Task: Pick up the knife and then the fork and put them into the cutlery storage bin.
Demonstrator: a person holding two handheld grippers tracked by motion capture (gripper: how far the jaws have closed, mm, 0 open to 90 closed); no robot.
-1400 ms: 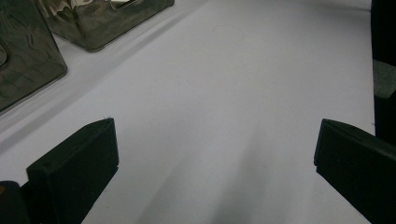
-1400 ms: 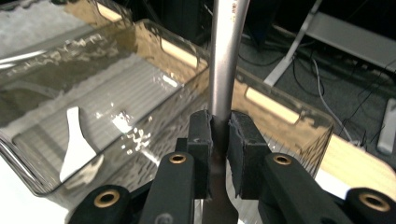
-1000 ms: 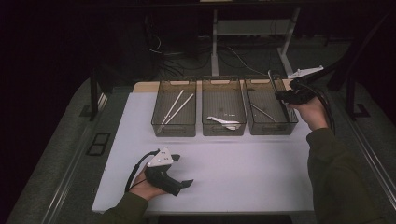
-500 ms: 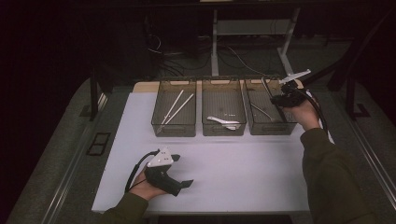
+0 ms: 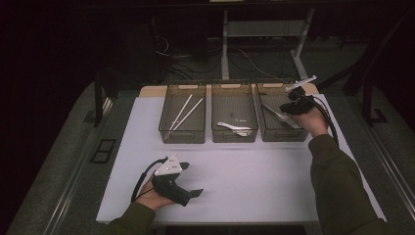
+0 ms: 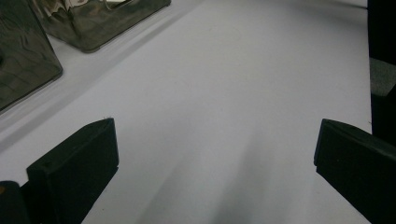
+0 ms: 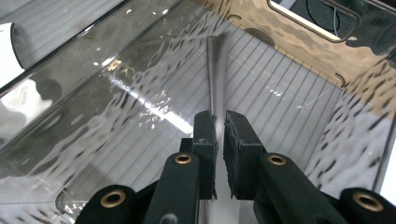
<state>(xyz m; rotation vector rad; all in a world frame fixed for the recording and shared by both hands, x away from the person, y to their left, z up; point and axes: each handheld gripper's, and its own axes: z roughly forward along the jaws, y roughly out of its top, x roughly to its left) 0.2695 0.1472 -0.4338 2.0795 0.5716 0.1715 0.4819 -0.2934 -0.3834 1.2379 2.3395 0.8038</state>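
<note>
My right gripper [image 5: 289, 107] reaches down into the rightmost of three clear bins [image 5: 280, 136] at the back of the table. In the right gripper view its jaws [image 7: 219, 122] are shut on the near end of a thin silver utensil [image 7: 215, 70], which runs away along the ribbed bin floor. The same utensil [image 5: 275, 114] slants across that bin in the high view. My left gripper [image 5: 191, 179] rests on the white table top [image 5: 254, 181] at the front left. It [image 6: 215, 140] stands open, with bare table between its jaws.
The left bin [image 5: 181, 133] holds two pale chopsticks [image 5: 185, 111]. The middle bin [image 5: 234, 137] holds a white spoon [image 5: 234, 127]. Two bin corners [image 6: 93, 28] show at the upper left of the left gripper view. Dark floor and desk legs lie beyond the table.
My right gripper has moved left and down from the right bin's far right edge into the bin, carrying the silver utensil. The left gripper has stayed put.
</note>
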